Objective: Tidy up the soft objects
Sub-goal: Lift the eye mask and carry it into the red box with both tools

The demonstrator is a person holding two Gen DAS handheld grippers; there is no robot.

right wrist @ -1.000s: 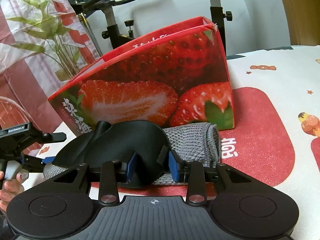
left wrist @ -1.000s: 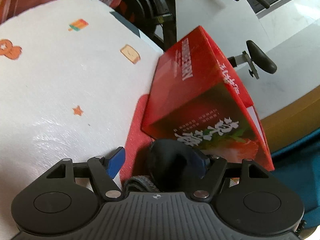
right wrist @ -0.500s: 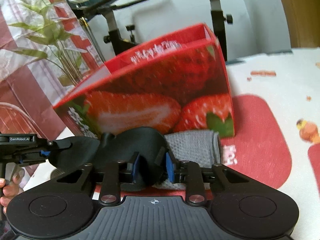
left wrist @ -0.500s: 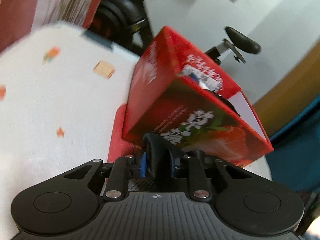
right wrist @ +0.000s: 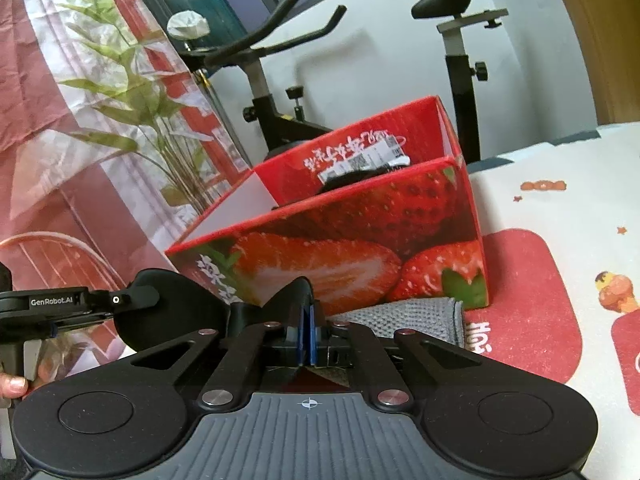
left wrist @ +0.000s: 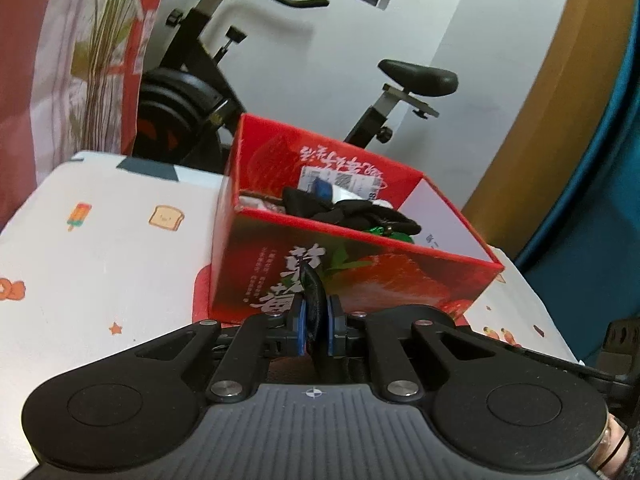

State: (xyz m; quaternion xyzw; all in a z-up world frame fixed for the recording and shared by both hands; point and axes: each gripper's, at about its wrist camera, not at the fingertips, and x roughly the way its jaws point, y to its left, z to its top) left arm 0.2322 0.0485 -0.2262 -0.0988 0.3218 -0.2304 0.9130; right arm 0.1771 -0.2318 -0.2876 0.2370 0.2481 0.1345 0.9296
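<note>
In the left wrist view, the printed cloth [left wrist: 100,240] covering the worktop fills the left of the frame, white with small cartoon motifs. At lower centre the left tool [left wrist: 316,330] has its blue pads pressed onto a thin black edge of the sleep mask [left wrist: 314,292], which stands up between them in front of the strawberry box [left wrist: 360,276]. The box sits right of centre, open at the top, with dark soft items [left wrist: 348,212] and a bit of green lying inside (what each one is cannot be told). Behind it, in the upper half, stands an exercise bike [left wrist: 200,92].

In the right wrist view, the left tool [right wrist: 56,304] enters from the left edge, gripping one end of the mask [right wrist: 172,304], which spans from there toward centre, held off the cloth. At lower centre the right tool [right wrist: 307,332] is closed on the mask's other end, its pads almost together with only the black edge between. Just right of it a grey knitted cloth [right wrist: 404,316] lies folded on the worktop against the foot of the box [right wrist: 360,248]. The printed cloth [right wrist: 560,208] runs off to the right.
</note>
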